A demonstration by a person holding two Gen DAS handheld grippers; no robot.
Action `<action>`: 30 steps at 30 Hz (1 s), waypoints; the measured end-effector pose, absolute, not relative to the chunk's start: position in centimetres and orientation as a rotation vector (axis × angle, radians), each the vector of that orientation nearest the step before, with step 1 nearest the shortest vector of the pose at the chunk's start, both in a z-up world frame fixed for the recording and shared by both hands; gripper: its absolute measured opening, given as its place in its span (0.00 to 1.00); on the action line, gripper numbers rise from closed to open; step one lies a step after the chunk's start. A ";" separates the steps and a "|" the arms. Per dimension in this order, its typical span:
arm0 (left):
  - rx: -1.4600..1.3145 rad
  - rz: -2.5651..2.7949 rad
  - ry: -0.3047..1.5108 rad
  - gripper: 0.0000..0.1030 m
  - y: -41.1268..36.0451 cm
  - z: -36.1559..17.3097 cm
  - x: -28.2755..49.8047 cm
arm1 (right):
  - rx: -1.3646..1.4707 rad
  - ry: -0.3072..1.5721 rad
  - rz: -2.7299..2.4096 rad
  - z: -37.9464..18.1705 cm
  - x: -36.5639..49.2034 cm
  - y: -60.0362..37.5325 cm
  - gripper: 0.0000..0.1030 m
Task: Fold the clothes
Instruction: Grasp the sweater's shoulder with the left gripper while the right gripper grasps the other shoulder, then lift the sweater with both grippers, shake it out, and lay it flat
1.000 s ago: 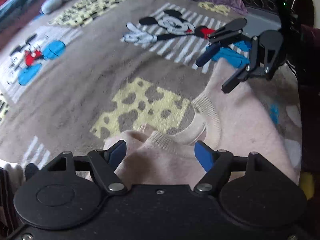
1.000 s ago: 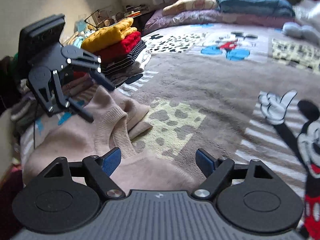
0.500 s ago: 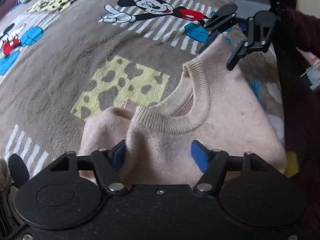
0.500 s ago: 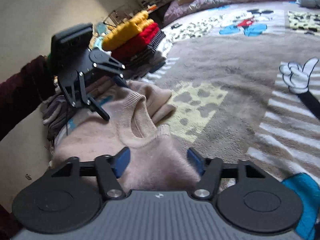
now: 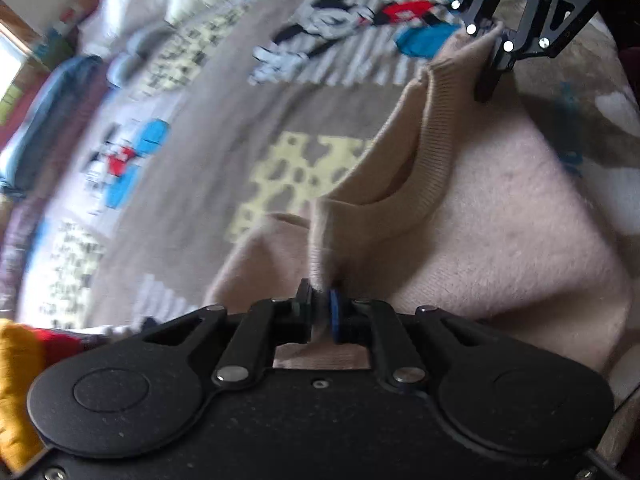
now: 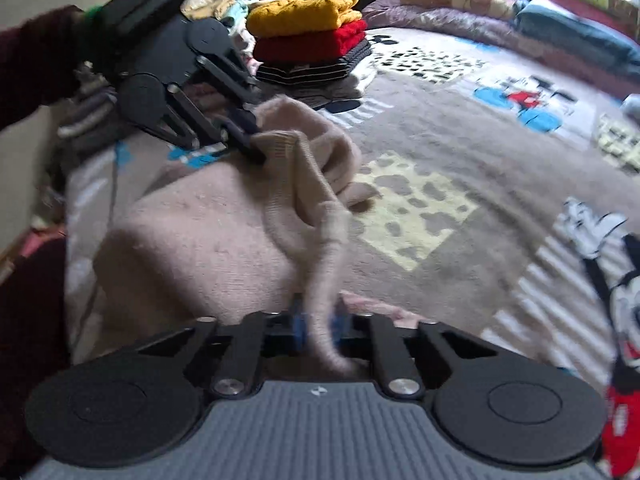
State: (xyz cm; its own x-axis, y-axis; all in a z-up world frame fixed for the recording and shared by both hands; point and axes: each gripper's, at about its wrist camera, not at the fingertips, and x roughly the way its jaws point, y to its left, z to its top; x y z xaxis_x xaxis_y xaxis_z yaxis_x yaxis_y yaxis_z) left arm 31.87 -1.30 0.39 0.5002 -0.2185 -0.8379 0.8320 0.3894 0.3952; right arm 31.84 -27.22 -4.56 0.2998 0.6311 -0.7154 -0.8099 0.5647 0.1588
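Here both downward-tilted grippers, left gripper (image 5: 320, 306) and right gripper (image 6: 318, 322), pinch the pink sweater (image 5: 500, 220).

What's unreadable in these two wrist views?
- Left wrist view: sweater hem and sleeves, cut off by the frame edge and the left hand-held gripper.
- Left wrist view: blanket prints, motion-blurred.
- Right wrist view: lower items of the folded stack, partly hidden and blurred.
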 end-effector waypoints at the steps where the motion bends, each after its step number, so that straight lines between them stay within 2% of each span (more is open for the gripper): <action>1: 0.947 -0.750 0.759 0.05 -1.2 1.1 31.4 | -0.268 0.808 0.955 -3.9 31.6 -27.2 0.12; 20: 0.891 -0.438 0.377 0.05 0.4 17.0 26.2 | -0.516 0.505 0.813 13.4 27.2 -25.5 0.10; 30: 0.838 -0.353 0.289 0.05 1.3 21.5 27.3 | -0.579 0.395 0.738 20.5 28.9 -24.9 0.10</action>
